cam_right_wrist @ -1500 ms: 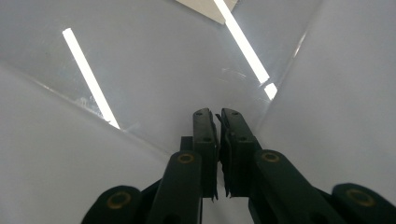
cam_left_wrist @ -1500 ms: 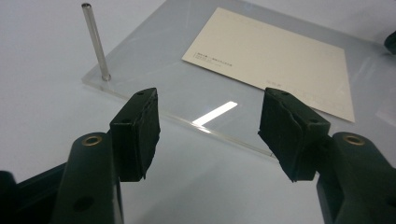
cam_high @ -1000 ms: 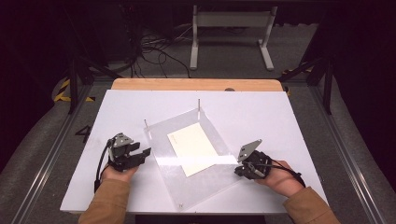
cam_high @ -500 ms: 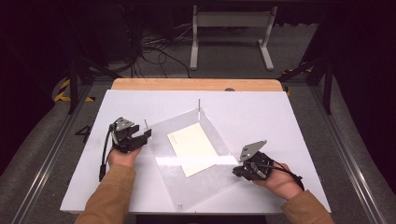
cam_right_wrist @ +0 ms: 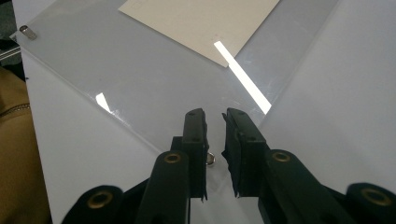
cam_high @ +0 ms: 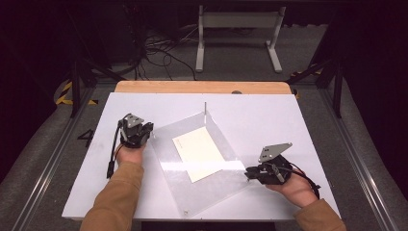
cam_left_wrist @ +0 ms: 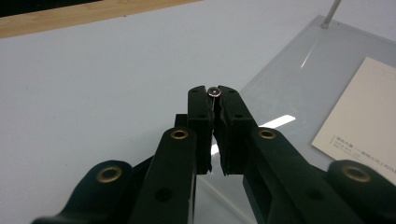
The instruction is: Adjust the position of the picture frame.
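Clear panel [cam_high: 202, 163] lies flat mid-bench [cam_high: 269, 115], card [cam_high: 198, 153] on it. My left tool [cam_left_wrist: 214, 95] pinches the pin [cam_left_wrist: 214, 92] at its left corner; my right tool [cam_right_wrist: 215, 116], slightly spread, straddles the right corner. Step: seating pins, I think. Next: close right on its pin.

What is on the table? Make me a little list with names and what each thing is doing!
Table: white, with a wooden strip along its far edge.
Clear sheet: lies flat, turned at an angle.
Paper card: cream, lies within the clear sheet's outline.
Left gripper: jaws closed on a small metal pin at the sheet's left corner.
Right gripper: jaws apart at the sheet's right corner, a small metal part below them.
Upright pin: stands at the sheet's far corner.
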Available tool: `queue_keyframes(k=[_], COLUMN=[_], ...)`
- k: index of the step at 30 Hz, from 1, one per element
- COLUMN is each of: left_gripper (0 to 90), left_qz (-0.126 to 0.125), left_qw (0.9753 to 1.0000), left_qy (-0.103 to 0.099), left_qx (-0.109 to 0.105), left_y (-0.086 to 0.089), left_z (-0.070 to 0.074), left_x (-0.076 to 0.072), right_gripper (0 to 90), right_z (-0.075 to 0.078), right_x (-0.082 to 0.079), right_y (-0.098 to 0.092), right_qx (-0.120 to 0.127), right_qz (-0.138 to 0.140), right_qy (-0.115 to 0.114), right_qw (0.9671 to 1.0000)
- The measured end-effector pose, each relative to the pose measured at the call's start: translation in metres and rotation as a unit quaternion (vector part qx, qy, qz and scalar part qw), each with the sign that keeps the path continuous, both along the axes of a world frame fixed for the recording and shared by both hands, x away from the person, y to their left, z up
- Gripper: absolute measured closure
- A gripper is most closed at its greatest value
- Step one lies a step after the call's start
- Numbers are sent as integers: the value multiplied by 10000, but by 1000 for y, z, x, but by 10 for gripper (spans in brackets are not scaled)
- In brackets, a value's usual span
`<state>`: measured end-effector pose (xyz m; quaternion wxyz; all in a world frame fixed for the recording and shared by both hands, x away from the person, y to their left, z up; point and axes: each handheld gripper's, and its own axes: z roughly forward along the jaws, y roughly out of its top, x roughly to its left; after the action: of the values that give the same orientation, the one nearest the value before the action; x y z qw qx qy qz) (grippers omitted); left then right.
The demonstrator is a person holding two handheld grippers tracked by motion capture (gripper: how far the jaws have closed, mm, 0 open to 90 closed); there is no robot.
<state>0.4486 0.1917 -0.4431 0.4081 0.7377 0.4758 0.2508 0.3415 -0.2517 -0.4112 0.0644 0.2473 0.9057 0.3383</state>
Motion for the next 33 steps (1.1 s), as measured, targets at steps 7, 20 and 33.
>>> queue_keyframes(k=[7,20,33], left_gripper=[849,849,849], left_qz=[-16,-358,-743], left_qw=[9998,9981,9965], left_qy=[-175,-493,-181], left_qx=[124,-97,327], left_y=[-14,-44,-77], left_z=[8,0,29], left_x=[14,32,37], right_gripper=[774,773,769], right_z=[3,0,1], right_x=[-4,-17,-19], right_y=[-12,-32,-35], right_qx=[99,167,224], right_qz=[-160,-428,-498], right_qy=[-17,21,11], right_qw=[9998,9989,9985])
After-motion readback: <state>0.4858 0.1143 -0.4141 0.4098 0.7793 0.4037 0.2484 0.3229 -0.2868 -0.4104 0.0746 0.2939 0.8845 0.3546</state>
